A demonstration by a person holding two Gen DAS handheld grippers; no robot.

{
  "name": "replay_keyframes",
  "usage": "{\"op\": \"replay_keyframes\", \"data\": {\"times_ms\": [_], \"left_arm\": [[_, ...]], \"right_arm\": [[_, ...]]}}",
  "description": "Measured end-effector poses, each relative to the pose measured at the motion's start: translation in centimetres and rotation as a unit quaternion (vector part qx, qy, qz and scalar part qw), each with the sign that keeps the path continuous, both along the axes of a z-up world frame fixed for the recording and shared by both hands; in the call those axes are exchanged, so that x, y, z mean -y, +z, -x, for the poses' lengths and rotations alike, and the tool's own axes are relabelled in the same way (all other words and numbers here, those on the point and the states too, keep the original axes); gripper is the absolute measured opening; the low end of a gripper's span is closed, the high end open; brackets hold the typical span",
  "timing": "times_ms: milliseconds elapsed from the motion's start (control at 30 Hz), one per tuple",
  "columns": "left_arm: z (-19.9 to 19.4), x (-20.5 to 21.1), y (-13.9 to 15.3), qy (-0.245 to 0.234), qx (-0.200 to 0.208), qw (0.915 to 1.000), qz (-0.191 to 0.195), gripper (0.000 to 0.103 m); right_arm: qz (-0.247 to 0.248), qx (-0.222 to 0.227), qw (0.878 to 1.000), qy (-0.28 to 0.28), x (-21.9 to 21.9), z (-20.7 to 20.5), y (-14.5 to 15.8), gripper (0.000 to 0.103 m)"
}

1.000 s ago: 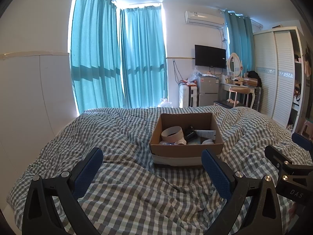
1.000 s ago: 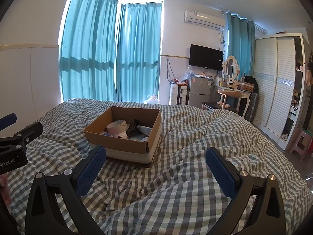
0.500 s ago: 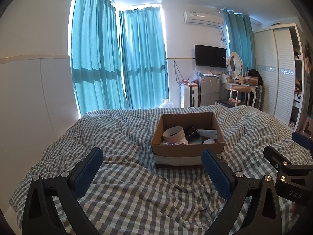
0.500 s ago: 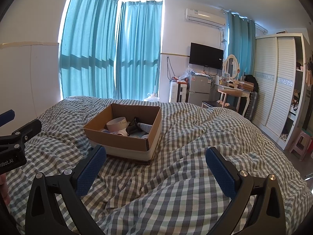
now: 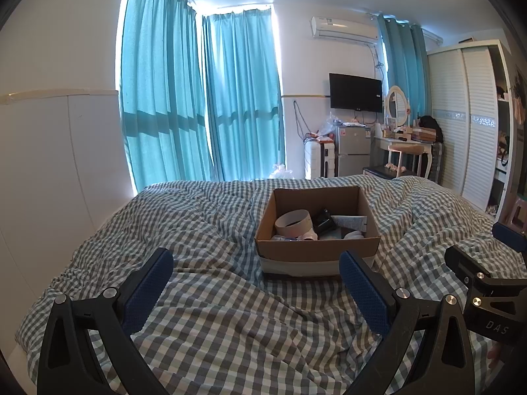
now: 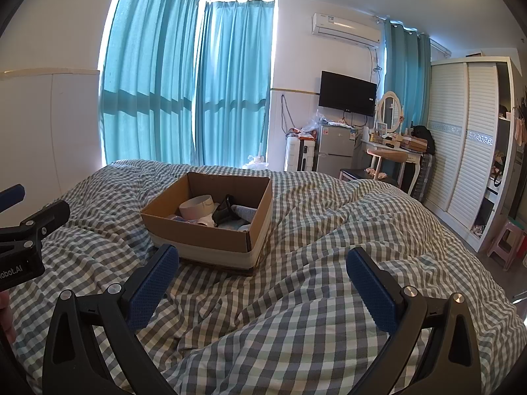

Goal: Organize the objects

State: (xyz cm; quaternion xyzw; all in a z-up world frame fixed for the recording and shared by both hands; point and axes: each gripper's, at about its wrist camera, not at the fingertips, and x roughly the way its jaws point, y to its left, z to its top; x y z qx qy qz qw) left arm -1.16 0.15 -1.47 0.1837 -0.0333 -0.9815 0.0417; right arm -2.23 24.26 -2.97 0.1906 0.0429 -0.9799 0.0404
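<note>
An open cardboard box (image 5: 316,250) (image 6: 210,240) rests on a bed with a grey checked quilt (image 5: 210,322) (image 6: 329,263). Inside it lie a beige tape roll (image 5: 293,222) (image 6: 197,210), a black item (image 5: 324,222) (image 6: 225,212), a tube (image 5: 350,221) and small white pieces. My left gripper (image 5: 257,270) hovers open just short of the box's near wall, empty. My right gripper (image 6: 262,266) is open and empty too, to the right of the box's near corner. Each gripper shows at the edge of the other's view.
Teal curtains (image 5: 204,98) hang behind the bed, and a white panel (image 5: 49,164) runs along its left side. Beyond the foot stand a small fridge (image 5: 352,151), a dressing table with a stool (image 5: 403,151), a wall TV (image 5: 355,92) and a white wardrobe (image 5: 467,121).
Both views have dipped slightly and drifted toward the box, which now sits a little nearer and lower in frame. Both grippers stay open and empty.
</note>
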Motion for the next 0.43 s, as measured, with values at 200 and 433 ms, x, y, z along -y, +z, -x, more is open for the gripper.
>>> {"op": "replay_keyframes", "data": {"times_ms": [200, 433], "left_arm": [[0.05, -0.01, -0.13, 0.004, 0.002, 1.0000, 0.000, 0.103], [-0.10, -0.20, -0.08, -0.001, 0.000, 1.0000, 0.004, 0.103]], "right_arm": [[0.000, -0.001, 1.000, 0.000, 0.05, 0.03, -0.01, 0.102], [-0.001, -0.001, 1.000, 0.001, 0.07, 0.06, -0.16, 0.102]]}}
